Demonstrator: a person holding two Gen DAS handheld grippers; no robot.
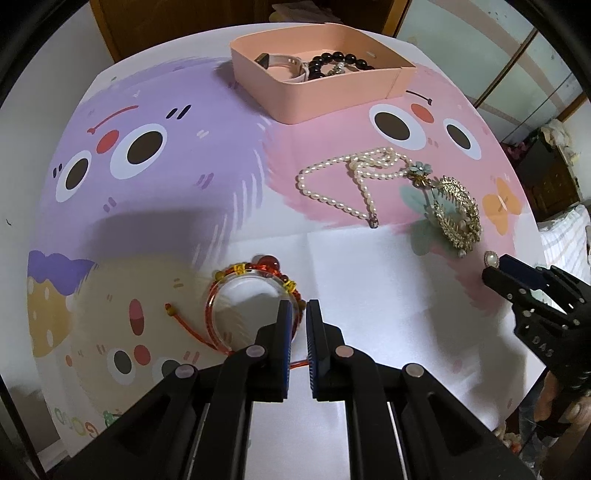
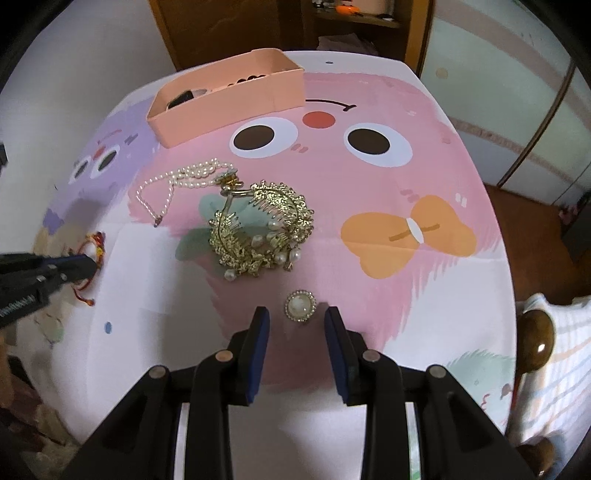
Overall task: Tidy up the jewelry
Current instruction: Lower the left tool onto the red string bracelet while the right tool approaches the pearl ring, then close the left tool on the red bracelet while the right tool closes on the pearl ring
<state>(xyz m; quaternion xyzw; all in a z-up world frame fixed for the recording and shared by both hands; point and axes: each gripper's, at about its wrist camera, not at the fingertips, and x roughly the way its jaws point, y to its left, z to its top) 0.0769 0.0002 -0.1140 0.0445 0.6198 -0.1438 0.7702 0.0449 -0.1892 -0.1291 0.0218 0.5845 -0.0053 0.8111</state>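
A cartoon-printed tablecloth (image 1: 177, 206) covers the table — a purple fuzzy face on one side, a pink face with wide eyes on the other, and an orange bow (image 2: 406, 236) printed near the pink one. Behind the table stands a brown wooden cabinet (image 2: 229, 29), with pale sliding doors (image 2: 509, 92) beside it. A glossy brown wooden knob (image 2: 535, 339) sits at the near edge — against a striped cloth (image 2: 561, 354).

Box (image 1: 325, 94) peach-pink. Cloth (image 2: 369, 184) white, with pink, purple and yellow cartoon faces and orange bow. Bracelet (image 1: 255, 288) red-orange. Comb (image 2: 258, 232) gold. Necklace (image 1: 343, 181) white pearl.
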